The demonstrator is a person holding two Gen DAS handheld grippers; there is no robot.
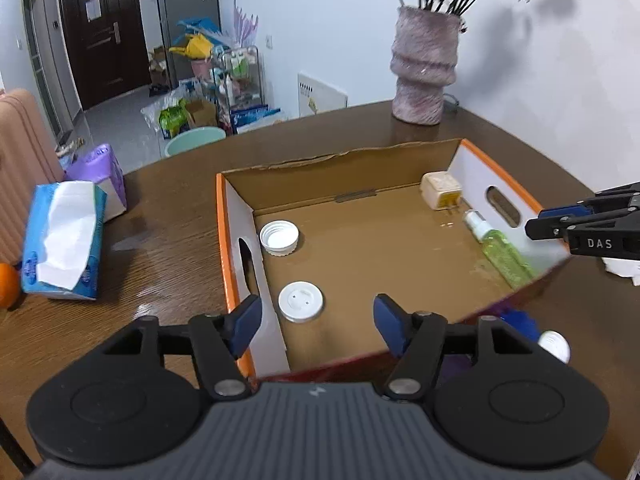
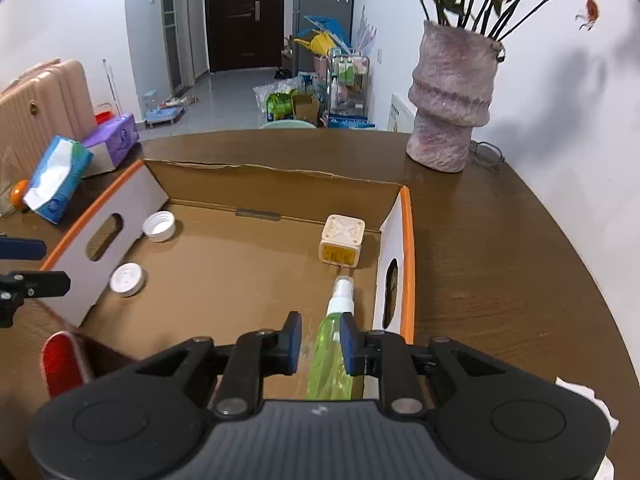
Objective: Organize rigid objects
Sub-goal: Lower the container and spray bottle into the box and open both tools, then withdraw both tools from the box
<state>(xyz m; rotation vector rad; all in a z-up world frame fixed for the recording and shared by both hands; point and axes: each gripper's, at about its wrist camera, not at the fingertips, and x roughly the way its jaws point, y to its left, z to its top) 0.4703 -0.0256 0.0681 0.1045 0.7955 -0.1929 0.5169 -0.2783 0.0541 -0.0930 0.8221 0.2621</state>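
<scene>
**Brown table, open box, bottle at the jaws**

On the brown table [image 2: 500, 264] sits a cardboard box [image 2: 248, 184]. The green spray bottle [image 2: 330, 354] lies inside along its right wall, nozzle toward 12 o'clock, beside the right gripper [image 2: 320, 340], whose jaws stand apart, unclamped. The left gripper [image 1: 316, 326] jaws gape wide; a white cap [image 1: 301, 301] lies at 11 o'clock.

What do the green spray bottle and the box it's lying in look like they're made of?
Spray bottle: likely clear green-tinted plastic, see-through and glossy, with an opaque white pump head. Box: corrugated cardboard, matte brown inside, torn back edge, white-faced walls with orange rims.
</scene>
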